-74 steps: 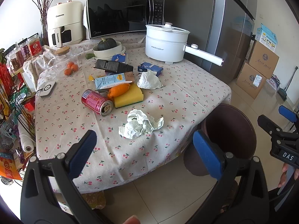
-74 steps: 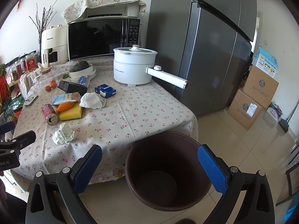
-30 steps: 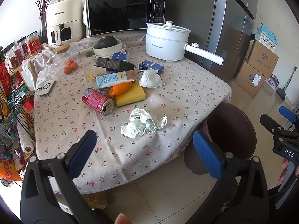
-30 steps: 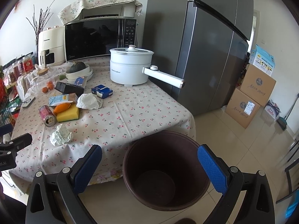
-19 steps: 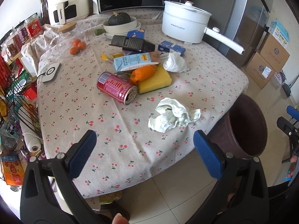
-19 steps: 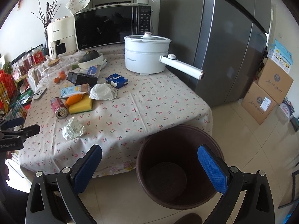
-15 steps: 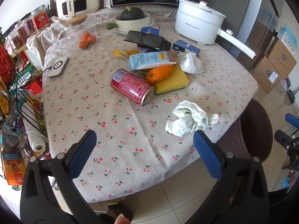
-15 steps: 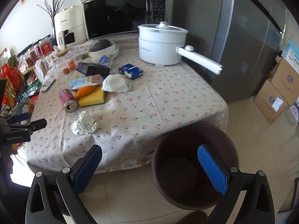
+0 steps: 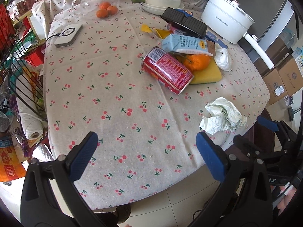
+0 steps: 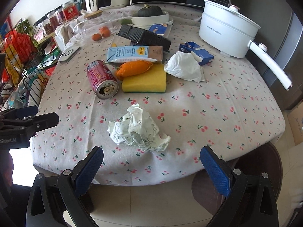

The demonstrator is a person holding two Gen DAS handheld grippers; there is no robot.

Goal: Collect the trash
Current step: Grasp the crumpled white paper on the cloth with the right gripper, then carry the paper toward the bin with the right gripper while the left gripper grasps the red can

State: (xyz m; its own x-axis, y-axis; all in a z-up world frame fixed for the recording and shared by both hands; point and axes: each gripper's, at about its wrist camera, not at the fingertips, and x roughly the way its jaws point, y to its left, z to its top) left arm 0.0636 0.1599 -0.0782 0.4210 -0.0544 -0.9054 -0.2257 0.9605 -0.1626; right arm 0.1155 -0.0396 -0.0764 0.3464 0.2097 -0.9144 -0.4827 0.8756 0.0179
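Both grippers had swung in over the table's near edge; the right gripper, fingers wide, lined up on the crumpled paper; the left gripper, also wide, held nothing.

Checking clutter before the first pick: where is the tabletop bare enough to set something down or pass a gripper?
Bare cloth lies left of the red drink can, between the white charging pad and the near edge, and right of the crumpled pale paper wad, below the white electric pot. It is crowded around the yellow sponge, blue milk carton and white tissue.
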